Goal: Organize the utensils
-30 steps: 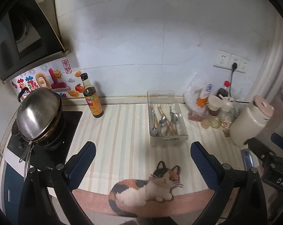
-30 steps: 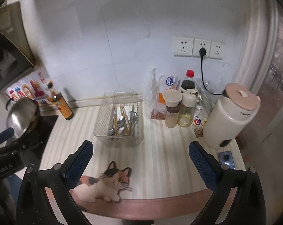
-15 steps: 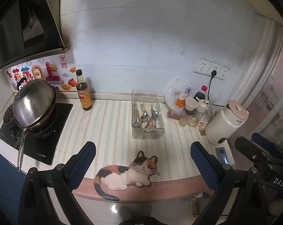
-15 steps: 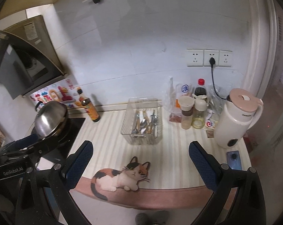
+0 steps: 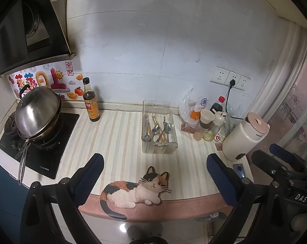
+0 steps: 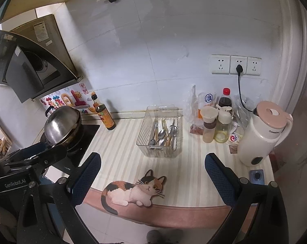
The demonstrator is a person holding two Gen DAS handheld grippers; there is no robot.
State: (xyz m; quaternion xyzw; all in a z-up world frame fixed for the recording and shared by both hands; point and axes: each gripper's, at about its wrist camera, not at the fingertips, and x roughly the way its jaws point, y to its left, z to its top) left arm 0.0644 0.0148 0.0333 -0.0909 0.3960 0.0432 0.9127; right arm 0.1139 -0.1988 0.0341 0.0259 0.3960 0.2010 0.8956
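As both views pulled back from table (image 5: 121, 142), utensils (image 5: 157, 130) lie in clear bin (image 5: 159, 148); left hand-held gripper (image 5: 153, 181) and right hand-held gripper (image 6: 152, 180) open, empty; task looks finished

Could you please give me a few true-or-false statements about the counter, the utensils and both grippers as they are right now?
1. The spoons and chopsticks lie inside the clear bin. True.
2. The left gripper is shut on a spoon. False: it is open and holds nothing.
3. The soy sauce bottle stands between the wok and the bin. True.
4. The kettle stands on the stove. False: it stands at the counter's right end.
5. The right gripper is open. True.
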